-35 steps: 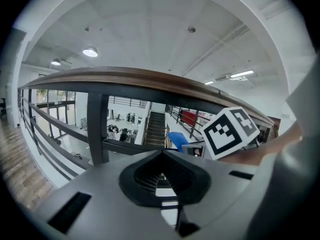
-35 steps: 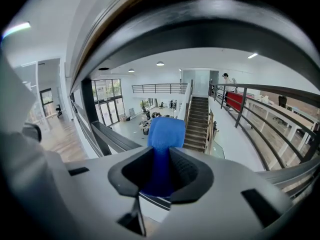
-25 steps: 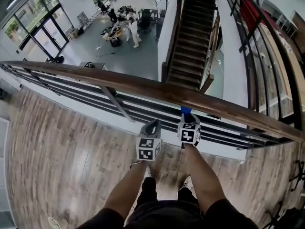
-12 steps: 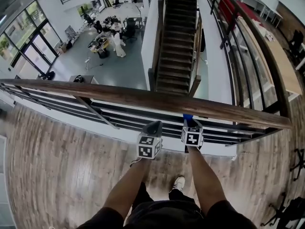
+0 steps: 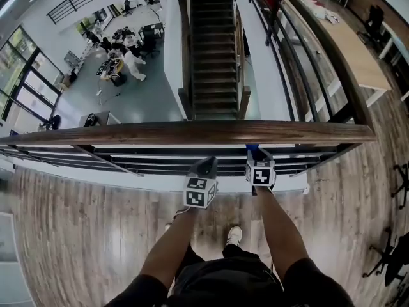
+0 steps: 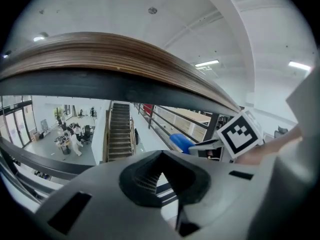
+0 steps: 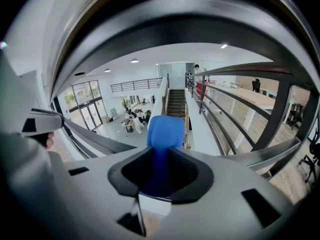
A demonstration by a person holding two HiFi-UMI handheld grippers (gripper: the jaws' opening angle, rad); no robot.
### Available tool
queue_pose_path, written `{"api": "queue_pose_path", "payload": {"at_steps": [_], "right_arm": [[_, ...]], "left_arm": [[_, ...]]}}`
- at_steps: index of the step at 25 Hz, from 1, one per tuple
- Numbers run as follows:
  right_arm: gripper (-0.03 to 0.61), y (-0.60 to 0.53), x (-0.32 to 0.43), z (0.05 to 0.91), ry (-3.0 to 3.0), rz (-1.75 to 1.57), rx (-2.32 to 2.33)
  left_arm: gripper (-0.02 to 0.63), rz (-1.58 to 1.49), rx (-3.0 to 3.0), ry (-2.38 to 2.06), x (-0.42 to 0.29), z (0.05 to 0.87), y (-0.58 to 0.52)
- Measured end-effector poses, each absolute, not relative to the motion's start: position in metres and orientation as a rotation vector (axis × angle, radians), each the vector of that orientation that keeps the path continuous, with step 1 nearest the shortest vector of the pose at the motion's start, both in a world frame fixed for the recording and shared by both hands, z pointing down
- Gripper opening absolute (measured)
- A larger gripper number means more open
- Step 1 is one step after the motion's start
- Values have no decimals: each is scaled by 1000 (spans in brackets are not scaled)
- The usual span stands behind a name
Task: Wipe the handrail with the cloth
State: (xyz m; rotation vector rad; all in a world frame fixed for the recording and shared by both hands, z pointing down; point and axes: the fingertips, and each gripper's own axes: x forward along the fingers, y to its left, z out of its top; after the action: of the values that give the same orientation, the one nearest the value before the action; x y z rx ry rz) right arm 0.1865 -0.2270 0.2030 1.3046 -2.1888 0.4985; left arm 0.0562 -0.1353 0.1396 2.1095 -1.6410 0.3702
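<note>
My right tongs (image 7: 161,176) pinch a blue cloth (image 7: 164,131), its free end poking up just under the wooden handrail (image 5: 192,133); whether it touches the wood I can't quite tell. My left tongs (image 6: 161,179) are pressed together on nothing, just beside the right. The cloth looks soft, light and floppy, so I judge it best gripped low on the bunch, leaving a folded pad to press along the rail.
</note>
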Motion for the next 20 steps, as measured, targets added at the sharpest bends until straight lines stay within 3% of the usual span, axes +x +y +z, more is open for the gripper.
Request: {"api": "queue_pose_path", "payload": {"at_steps": [11, 20], "right_arm": [[107, -266, 342, 203, -2081, 529, 1458], [107, -286, 452, 207, -2010, 615, 1520]], "left_arm": [[3, 406, 2203, -1492, 168, 139, -173], [3, 455, 2247, -1427, 217, 143, -185]]}}
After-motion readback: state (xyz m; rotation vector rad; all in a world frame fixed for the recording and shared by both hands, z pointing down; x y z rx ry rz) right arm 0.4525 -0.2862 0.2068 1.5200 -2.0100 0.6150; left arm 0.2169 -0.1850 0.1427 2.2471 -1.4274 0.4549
